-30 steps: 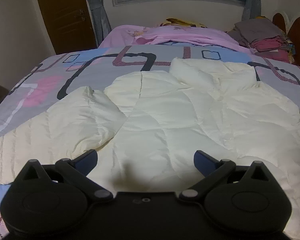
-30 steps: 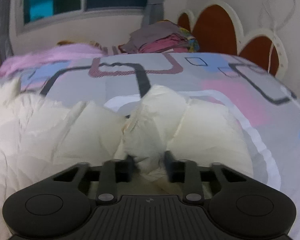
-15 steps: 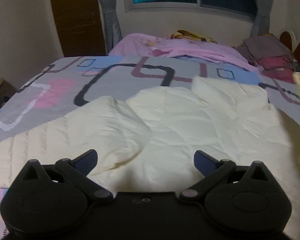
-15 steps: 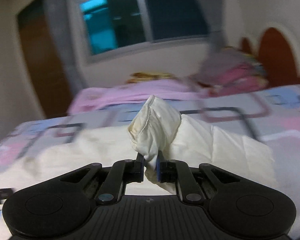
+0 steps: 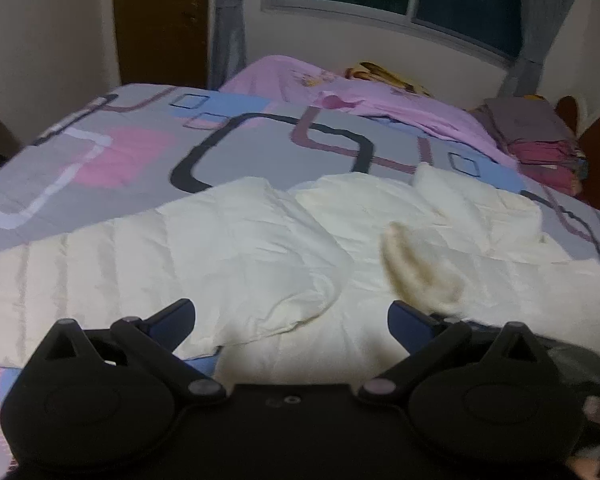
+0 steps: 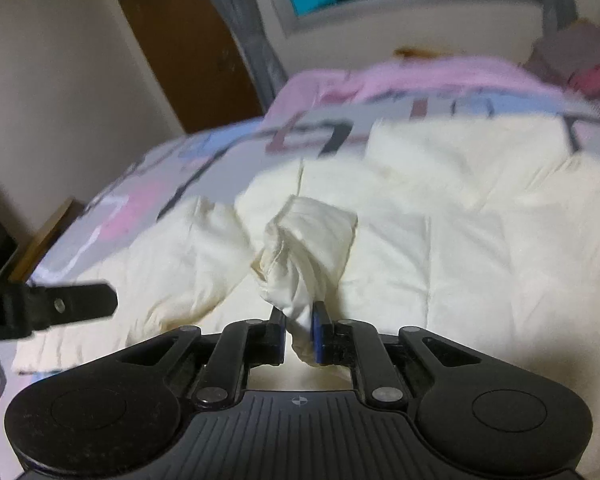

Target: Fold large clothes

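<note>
We had the cream padded jacket (image 5: 260, 248) spread flat on the bed (image 5: 260, 148), and our right gripper (image 6: 300, 334) held its sleeve cuff (image 6: 308, 248) bunched between jaws that were just opening, seemingly to drop the sleeve across the jacket's body as a fold. Our left gripper (image 5: 290, 320) hovered over the jacket's near edge, jaws wide apart and empty, likely ready to take the other sleeve (image 5: 100, 272).
</note>
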Demonstrator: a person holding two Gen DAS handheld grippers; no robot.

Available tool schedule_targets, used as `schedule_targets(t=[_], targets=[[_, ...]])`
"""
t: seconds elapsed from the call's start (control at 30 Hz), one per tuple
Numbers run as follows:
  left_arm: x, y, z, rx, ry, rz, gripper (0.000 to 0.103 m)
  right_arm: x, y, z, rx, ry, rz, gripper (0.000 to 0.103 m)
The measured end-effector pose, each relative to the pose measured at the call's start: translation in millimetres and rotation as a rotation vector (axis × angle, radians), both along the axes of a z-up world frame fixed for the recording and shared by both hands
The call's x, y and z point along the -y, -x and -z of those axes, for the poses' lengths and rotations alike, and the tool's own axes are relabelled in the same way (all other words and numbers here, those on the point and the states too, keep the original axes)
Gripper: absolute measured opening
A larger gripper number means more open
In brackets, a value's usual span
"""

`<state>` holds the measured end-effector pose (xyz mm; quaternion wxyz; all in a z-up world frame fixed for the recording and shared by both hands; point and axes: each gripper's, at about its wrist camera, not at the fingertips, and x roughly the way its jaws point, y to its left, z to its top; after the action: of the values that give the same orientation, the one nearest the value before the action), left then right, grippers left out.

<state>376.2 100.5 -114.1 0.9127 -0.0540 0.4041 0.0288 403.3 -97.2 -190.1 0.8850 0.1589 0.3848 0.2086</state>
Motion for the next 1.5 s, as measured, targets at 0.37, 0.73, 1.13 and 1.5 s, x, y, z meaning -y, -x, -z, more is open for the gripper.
schedule_targets(t=[0.37, 0.73, 1.13, 1.5], targets=[[43.1, -35.8, 37.0, -0.097, 0.165, 0.151, 0.086, 115.1, 56.9, -23.1, 0.129, 0.201, 0.264, 0.081], [59.7, -48.8, 72.9, -0.074, 0.144, 0.134, 0.022, 233.8, 92.8, 18.0, -0.001, 0.342, 0.49, 0.081], [54.0, -44.8, 76.6, -0.05, 0.005, 0.092, 0.011, 233.5, 86.2, 8.6, 0.038, 0.278, 0.461, 0.077], [77.2, -26.8, 21.2, 0.135, -0.015, 0.117, 0.072, 231.4, -9.4, -6.7, 0.102, 0.299, 0.408, 0.061]])
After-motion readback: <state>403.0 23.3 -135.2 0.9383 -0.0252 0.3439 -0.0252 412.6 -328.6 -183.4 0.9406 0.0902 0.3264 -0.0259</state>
